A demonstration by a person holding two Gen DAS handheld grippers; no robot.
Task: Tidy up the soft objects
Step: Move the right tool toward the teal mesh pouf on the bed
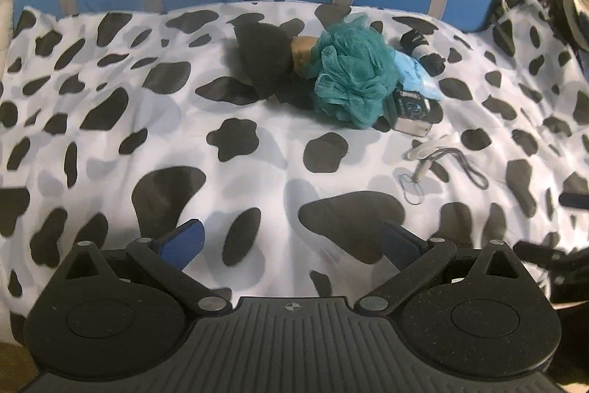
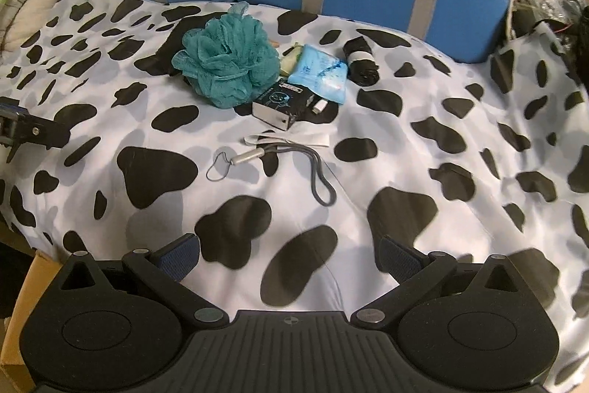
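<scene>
Here both tools hang spread and empty over the cow-print cover [image 2: 368,120]; the left gripper [image 1: 292,240] has the teal mesh pouf [image 1: 349,76] well ahead of its fingers and slightly right, while the right gripper [image 2: 289,255] has it ahead and left [image 2: 228,61]. I would judge the pouf the first pick; come in low and close on its gathered middle, since loose netting folds away under a shallow pinch. It is frilly and round; beside it lie a glossy blue packet [image 2: 320,74], a hard-edged black box [image 2: 281,105], a dark rolled bundle [image 2: 362,63] and a thin grey cord [image 2: 316,172].
</scene>
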